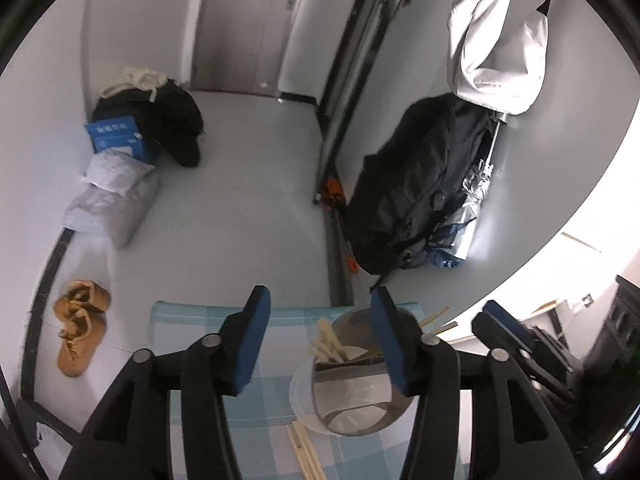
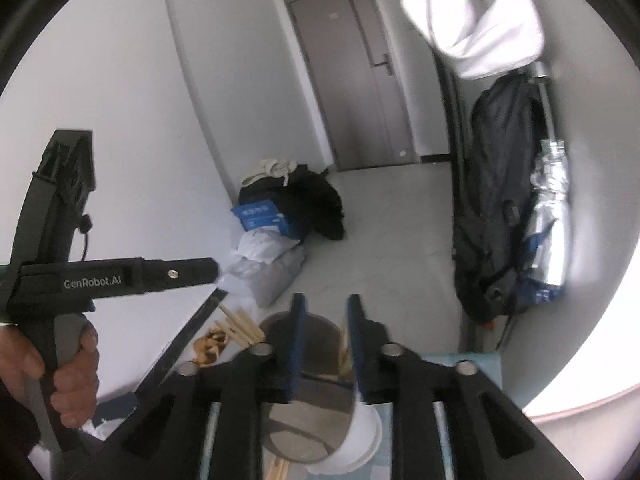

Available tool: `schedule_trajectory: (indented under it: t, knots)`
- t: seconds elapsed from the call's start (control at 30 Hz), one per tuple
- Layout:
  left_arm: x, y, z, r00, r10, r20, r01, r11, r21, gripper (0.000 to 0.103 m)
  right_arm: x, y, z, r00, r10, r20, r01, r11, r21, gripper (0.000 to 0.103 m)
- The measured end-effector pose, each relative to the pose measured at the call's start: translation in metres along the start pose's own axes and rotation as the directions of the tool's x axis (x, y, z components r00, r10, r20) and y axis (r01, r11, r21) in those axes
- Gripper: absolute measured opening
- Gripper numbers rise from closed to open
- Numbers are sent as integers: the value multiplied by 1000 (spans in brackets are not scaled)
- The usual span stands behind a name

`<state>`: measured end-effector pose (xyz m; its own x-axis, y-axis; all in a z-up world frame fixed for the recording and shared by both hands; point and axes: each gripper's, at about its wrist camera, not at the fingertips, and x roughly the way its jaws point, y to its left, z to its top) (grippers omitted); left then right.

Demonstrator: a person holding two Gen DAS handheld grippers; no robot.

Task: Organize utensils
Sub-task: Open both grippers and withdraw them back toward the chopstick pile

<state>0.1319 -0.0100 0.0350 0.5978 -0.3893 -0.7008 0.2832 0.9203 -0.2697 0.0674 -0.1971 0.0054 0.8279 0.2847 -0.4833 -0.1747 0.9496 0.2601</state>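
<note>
Chopsticks [image 1: 328, 342] stand in the cup [image 1: 352, 392]; both tools, left [image 1: 320, 344] and right [image 2: 324, 344], released, straddling its rim.

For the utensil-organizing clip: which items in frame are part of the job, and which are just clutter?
Job: metal holder cup, chopsticks in it, loose chopsticks on the checked cloth.

Clutter: black backpack, tan shoes, blue box, white garment, plastic bottle.
</note>
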Motion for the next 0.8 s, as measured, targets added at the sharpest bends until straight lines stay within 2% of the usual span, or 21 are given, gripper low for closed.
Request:
schedule_trajectory:
  t: [0.03, 0.1, 0.17, 0.23, 0.33, 0.57, 0.63, 0.73, 0.8]
  knots:
    - [-4, -1, -2, 1000, 14, 8, -14, 1000, 4, 54, -5, 0, -1, 1000, -8, 3, 8, 1000, 4, 35]
    - [-14, -4, -7, 998, 40, 42, -41, 999, 17, 56, -16, 1, -4, 1000, -20, 13, 20, 1000, 16, 42]
    - [-25, -6, -12, 994, 76, 79, -78, 997, 16, 61, -28, 4, -7, 1000, -21, 24, 20, 999, 28, 44]
    - [-39, -8, -17, 989, 91, 114, -93, 996, 10, 64, -35, 6, -12, 999, -27, 31, 26, 999, 31, 55]
    - [-53, -10, -23, 980, 121, 159, -122, 993, -4, 73, -50, 10, -19, 998, -34, 44, 33, 999, 34, 60]
    - [-75, -21, -41, 959, 154, 237, -162, 987, 16, 85, -75, 26, -36, 997, -31, 76, 29, 999, 28, 68]
    - [-79, -22, -48, 952, 170, 254, -180, 983, 19, 90, -80, 30, -40, 996, -36, 85, 34, 999, 22, 76]
    - [-82, -24, -58, 953, 140, 270, -157, 986, 46, 91, -90, 36, -48, 992, -59, 112, 56, 998, 27, 84]
    - [-84, -25, -65, 949, 148, 277, -171, 983, 64, 91, -96, 38, -53, 988, -79, 134, 76, 997, 29, 86]
